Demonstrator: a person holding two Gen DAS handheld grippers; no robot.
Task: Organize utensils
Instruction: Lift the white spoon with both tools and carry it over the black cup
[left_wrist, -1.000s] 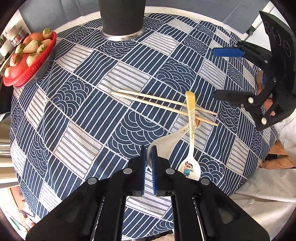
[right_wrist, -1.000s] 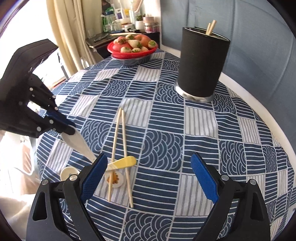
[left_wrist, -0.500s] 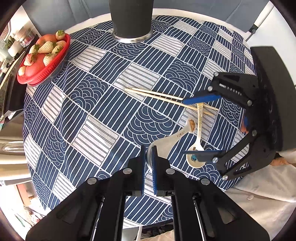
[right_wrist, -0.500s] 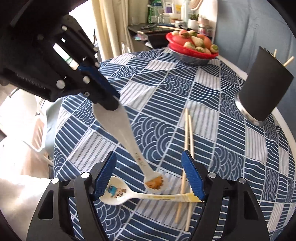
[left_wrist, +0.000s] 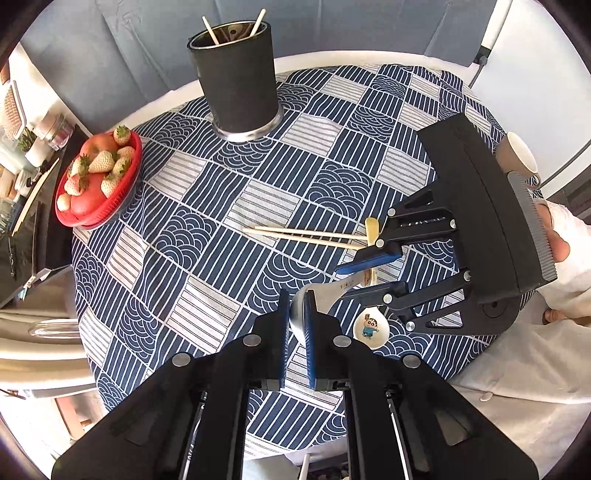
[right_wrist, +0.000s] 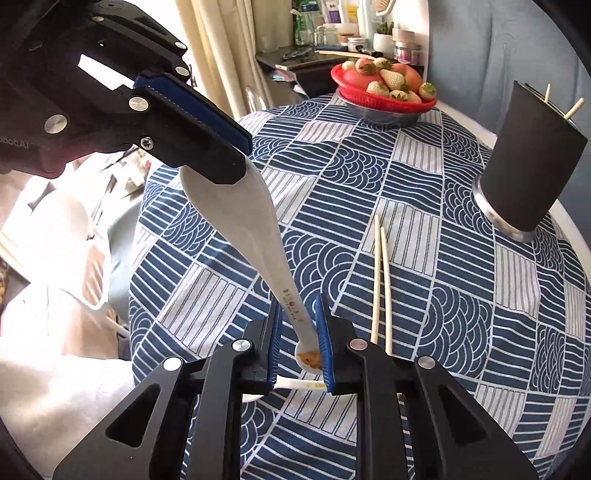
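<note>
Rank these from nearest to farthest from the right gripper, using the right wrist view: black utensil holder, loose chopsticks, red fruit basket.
1. Loose chopsticks, just right of the right gripper.
2. Black utensil holder, far right.
3. Red fruit basket, at the table's far edge.

From my seat I see a round worktop (left_wrist: 258, 192) under a navy-and-white patterned cloth (right_wrist: 424, 229). A blue-grey wall (left_wrist: 140, 48) curves behind it at twelve o'clock. At ten o'clock stands a dark side cabinet (right_wrist: 295, 70) crowded with bottles and jars (right_wrist: 332, 22), beside cream curtains (right_wrist: 218, 55) lit by strong daylight.
</note>
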